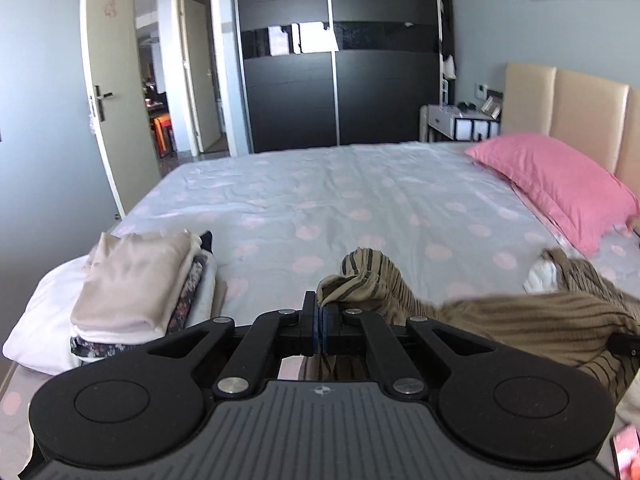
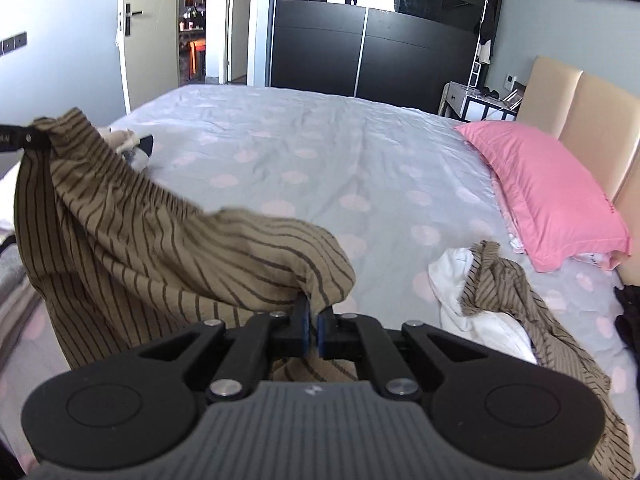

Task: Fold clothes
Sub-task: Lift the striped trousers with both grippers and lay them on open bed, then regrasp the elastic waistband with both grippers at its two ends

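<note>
A tan garment with dark stripes (image 2: pixel 160 256) hangs stretched between my two grippers above the bed. My left gripper (image 1: pixel 322 314) is shut on one corner of it (image 1: pixel 360 280); the cloth runs off to the right (image 1: pixel 540 320). My right gripper (image 2: pixel 313 314) is shut on the other corner. The left gripper's tip also shows at the left edge of the right wrist view (image 2: pixel 28 138), pinching the cloth. A second striped tan garment (image 2: pixel 520 300) lies crumpled with a white one (image 2: pixel 472 300) on the bed to the right.
A stack of folded clothes (image 1: pixel 132 284) sits at the bed's near left on a white garment (image 1: pixel 44 320). A pink pillow (image 1: pixel 560 188) lies by the beige headboard (image 1: pixel 580 108). The bedsheet (image 1: pixel 320 200) is pale with pink dots. A black wardrobe (image 1: pixel 340 60) and an open door (image 1: pixel 116 92) stand beyond.
</note>
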`<state>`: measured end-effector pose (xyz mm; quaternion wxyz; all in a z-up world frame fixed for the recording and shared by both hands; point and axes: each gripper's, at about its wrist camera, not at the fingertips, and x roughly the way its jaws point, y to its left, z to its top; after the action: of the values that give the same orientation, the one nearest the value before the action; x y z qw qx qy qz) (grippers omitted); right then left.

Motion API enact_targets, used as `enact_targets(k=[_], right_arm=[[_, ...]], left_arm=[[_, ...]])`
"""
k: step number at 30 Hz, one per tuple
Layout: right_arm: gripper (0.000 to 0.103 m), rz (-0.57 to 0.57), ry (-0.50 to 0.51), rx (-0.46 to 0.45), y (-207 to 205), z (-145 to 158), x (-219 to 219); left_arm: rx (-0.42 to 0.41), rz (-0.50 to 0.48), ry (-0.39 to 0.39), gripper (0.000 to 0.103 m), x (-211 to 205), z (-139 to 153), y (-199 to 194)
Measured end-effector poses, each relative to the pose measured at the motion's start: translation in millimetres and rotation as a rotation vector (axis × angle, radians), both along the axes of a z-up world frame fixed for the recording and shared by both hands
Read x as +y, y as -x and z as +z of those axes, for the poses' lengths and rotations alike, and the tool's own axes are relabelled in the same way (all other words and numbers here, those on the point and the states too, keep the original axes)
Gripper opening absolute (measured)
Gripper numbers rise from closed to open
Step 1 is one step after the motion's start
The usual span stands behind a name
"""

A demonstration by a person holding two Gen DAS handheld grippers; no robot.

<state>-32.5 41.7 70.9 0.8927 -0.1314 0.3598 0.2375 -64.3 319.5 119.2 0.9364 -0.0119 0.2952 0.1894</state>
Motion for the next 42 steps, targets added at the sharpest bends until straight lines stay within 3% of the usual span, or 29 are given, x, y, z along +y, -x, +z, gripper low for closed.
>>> enact_targets(k=[4,10,14,19,23,27,29,32,38,42], right_arm=[[0.004,-0.003,0.036,0.012,20,-8,-2],[0.004,-0.051,0.096,0.196,51,-82,-18],[0.004,-0.116,0.17,0.218,74,-110,-28],[0.004,-0.185,0.196,0.346,91,-141,-44],[0.004,-0.178,0.214,0.395,108,-156,-47],[0.009,-0.183,0.22,0.374,114,-154,-47],[0.017,-0.182,0.206,0.319,116,-142,-46],[0.024,-0.158,0.183,0.252,121,-124,-44],[0.025,-0.094,0.123,0.194,115,-95,-27],[0.025,-0.047,0.08,0.198,96,-85,-12]], left_arm=[[0.119,-0.079,0.043,0.0,-9,-44,19],[0.323,-0.175,0.087,0.0,-31,-107,49],[0.433,-0.222,0.127,0.0,-45,-141,73],[0.541,-0.213,0.187,0.0,-49,-178,99],[0.597,-0.17,0.213,0.001,-46,-195,112],[0.558,-0.154,0.208,0.007,-42,-186,116],[0.517,-0.159,0.214,0.026,-39,-174,118],[0.462,-0.182,0.237,0.041,-41,-162,123],[0.375,-0.267,0.256,0.042,-52,-137,115],[0.423,-0.281,0.241,0.032,-55,-143,83]])
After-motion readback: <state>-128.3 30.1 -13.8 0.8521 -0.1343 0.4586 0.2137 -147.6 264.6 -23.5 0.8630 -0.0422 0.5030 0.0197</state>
